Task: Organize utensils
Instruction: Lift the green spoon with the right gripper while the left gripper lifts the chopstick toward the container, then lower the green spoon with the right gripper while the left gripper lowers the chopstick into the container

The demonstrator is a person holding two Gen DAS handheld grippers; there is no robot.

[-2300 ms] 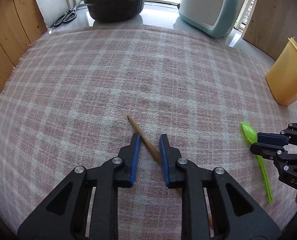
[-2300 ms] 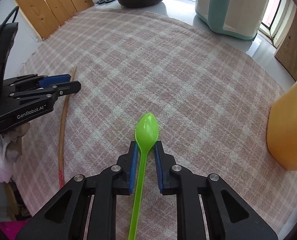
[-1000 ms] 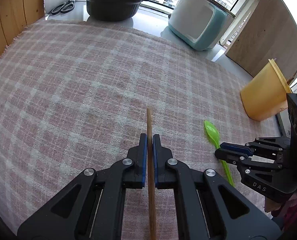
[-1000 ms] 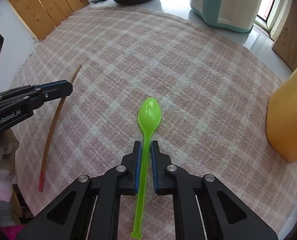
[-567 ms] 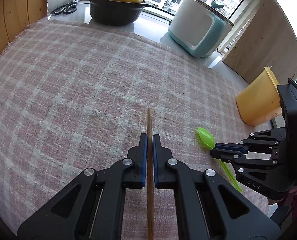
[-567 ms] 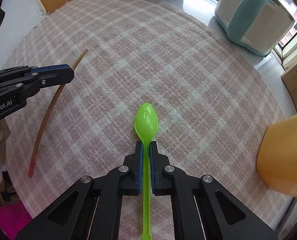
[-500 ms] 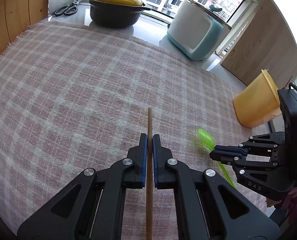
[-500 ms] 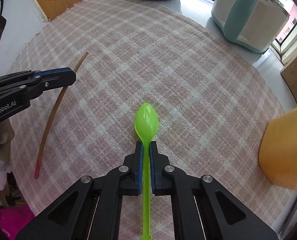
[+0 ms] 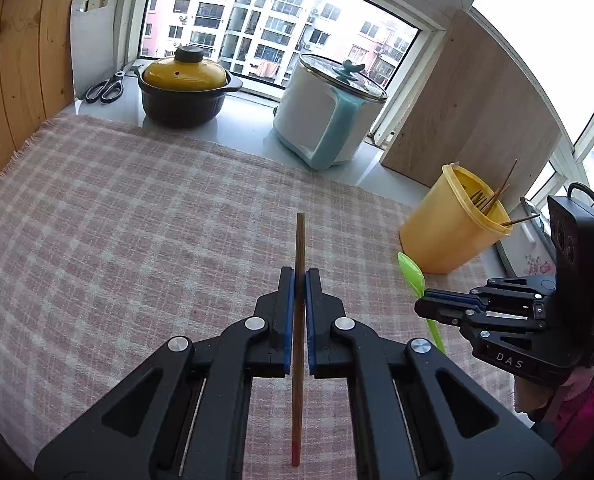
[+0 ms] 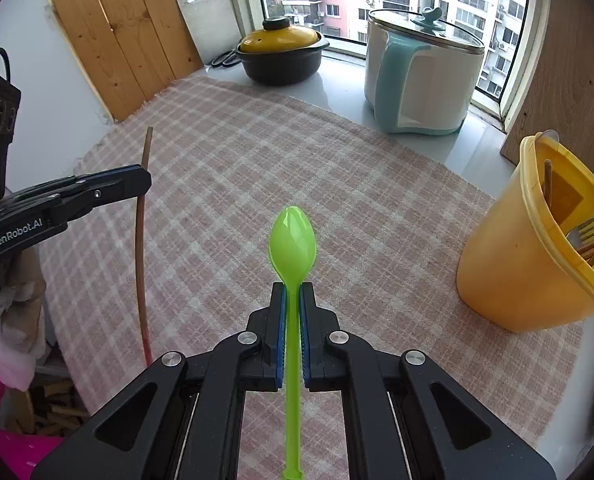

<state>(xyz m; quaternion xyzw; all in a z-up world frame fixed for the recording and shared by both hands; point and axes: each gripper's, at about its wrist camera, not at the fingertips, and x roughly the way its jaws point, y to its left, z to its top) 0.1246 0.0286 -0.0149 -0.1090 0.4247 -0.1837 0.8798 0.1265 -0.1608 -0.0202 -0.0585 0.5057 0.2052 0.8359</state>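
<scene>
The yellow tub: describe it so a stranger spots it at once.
Start at the checked cloth and go to its right edge, near the wooden board. The yellow tub stands there, tilted in view, the only open container, with chopsticks and a fork sticking out.

left wrist cam looking forward over its claw, window wall ahead, right wrist cam same heading, both raised over checked cloth (image 9: 137, 220), shared: yellow cup (image 10: 529, 248), dark pot (image 9: 185, 96), white cooker (image 10: 421, 88), each sees other claw
</scene>
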